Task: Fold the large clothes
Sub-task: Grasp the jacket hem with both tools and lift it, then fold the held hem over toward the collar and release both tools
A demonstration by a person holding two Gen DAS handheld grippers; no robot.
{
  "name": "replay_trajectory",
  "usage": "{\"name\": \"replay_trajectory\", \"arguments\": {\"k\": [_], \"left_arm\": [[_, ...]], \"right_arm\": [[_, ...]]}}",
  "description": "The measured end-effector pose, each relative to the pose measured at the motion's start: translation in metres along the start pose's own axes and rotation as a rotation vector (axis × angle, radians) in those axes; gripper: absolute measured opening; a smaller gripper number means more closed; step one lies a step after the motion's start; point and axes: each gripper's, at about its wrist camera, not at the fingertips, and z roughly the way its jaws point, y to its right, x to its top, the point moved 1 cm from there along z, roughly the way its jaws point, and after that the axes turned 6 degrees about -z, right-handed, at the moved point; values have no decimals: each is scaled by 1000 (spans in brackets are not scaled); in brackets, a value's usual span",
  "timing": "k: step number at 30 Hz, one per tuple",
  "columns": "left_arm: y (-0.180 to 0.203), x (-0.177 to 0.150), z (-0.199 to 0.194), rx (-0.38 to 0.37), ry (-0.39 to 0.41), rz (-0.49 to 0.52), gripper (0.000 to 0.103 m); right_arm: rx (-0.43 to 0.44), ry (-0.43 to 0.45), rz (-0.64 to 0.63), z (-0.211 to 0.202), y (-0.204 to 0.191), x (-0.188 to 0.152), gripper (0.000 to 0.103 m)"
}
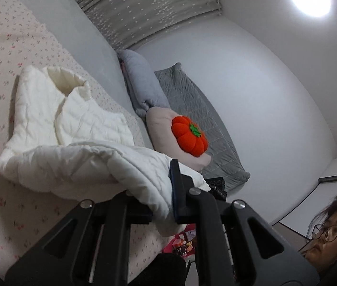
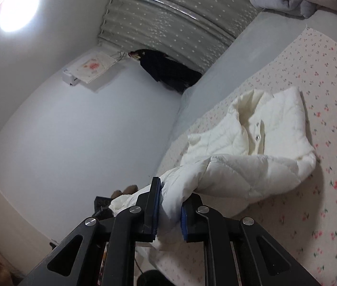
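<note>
Padding is what decides how this white quilted jacket (image 1: 73, 124) will behave, I think: it looks soft, thick and light, with a smooth shell that may slip, so it will sag and bend wherever I do not support it. It lies on the bed with the flowered sheet (image 1: 6, 54), in the left half of the left wrist view and the right half of the right wrist view, with the collar and snap buttons (image 2: 257, 138) toward the upper part of the frame. The near edge is raised off the sheet. My left gripper (image 1: 161, 205) has its fingers clamped on a thick fold of the hem, low in the centre of its frame, and my right gripper (image 2: 168, 212) is clamped in the same way on another part of this edge, the cloth squeezed between the blue pads (image 2: 184, 221). I judge that both grips take a good bite of fabric, which is better than a thin edge, because puffed material can creep out. The middle between my two holds will hang down, so I should keep them well apart. The orange pumpkin cushion (image 1: 188, 135) sits on pillows at the centre of the left view, apart from the jacket.
</note>
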Motion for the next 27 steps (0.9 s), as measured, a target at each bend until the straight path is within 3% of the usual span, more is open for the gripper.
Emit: {"name": "replay_trajectory", "arguments": {"k": [6,11,16,19,24,27], "left_arm": [[-28,73,52,-2,127,-84,13],[-102,113,93,162,256,-270,13],[-178,123,126,362,294,-382,14],[-201,119,131,397,305,-348,16],[-197,115,144,499,270,-178,16],[-177,115,149,598,215,-90,19]], "right_arm": [[-52,109,147,55,47,72,14],[-161,180,348,105,118,100,14],[-327,196,489,149,191,92,14],[-364,206,469,160,213,85,13],[-474,158,266,170,200,87,14],[-474,112,199,167,185,93,26]]}}
